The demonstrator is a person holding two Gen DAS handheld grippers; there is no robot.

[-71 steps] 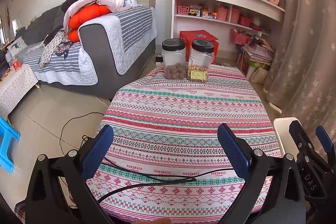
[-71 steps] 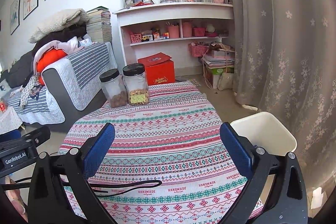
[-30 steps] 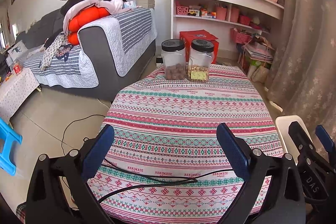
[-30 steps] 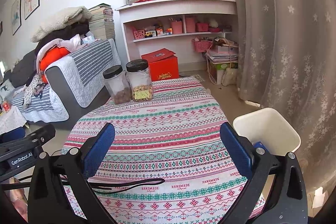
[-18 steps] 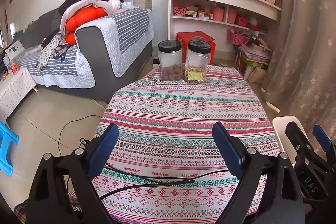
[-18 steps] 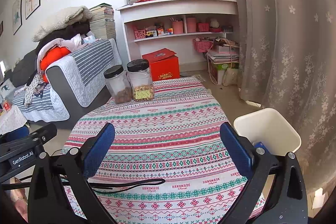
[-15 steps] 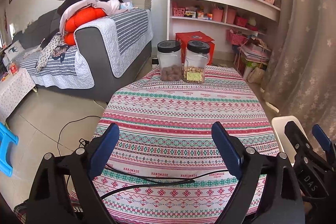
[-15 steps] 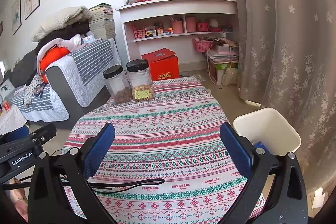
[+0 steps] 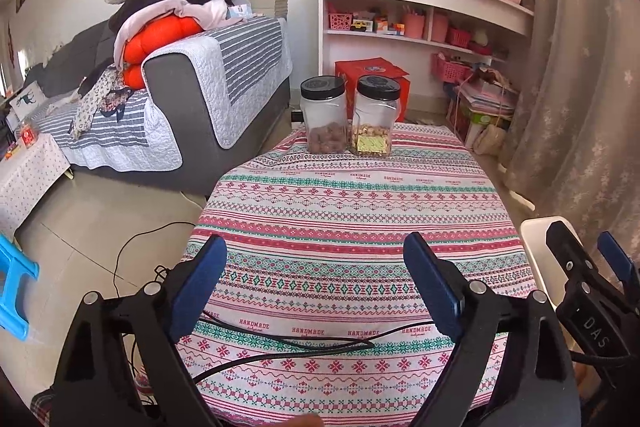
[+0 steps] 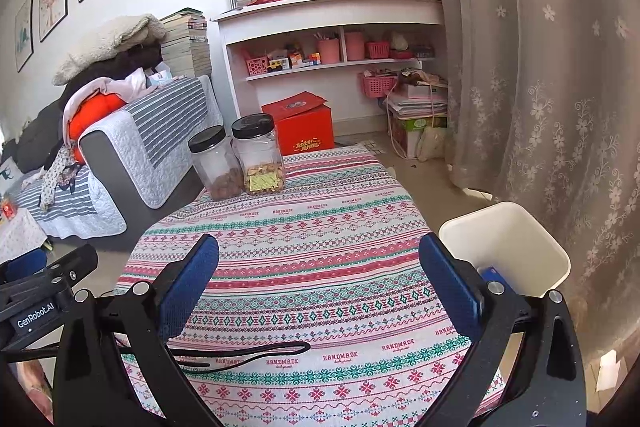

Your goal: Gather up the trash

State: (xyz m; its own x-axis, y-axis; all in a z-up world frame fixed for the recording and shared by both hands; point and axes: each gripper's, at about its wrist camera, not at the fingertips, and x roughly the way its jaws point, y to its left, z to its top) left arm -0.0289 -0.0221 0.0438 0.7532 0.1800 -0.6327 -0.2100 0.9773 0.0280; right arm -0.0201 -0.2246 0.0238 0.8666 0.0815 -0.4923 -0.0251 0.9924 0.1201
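Neither view shows any loose trash on the round table with the striped cloth. My left gripper hovers over the table's near edge; its jaws are opening and nothing is between them. My right gripper is beside it on the right, open and empty over the same edge. A white bin stands on the floor right of the table, with a blue item inside. In the left wrist view the right gripper partly covers the bin.
Two black-lidded jars stand at the table's far edge. A black cable lies across the near edge. A grey sofa is at the left, white shelves behind, a curtain at the right.
The left gripper's jaws came in a little and have widened slightly again. Both hands and everything on the table stay where they were.
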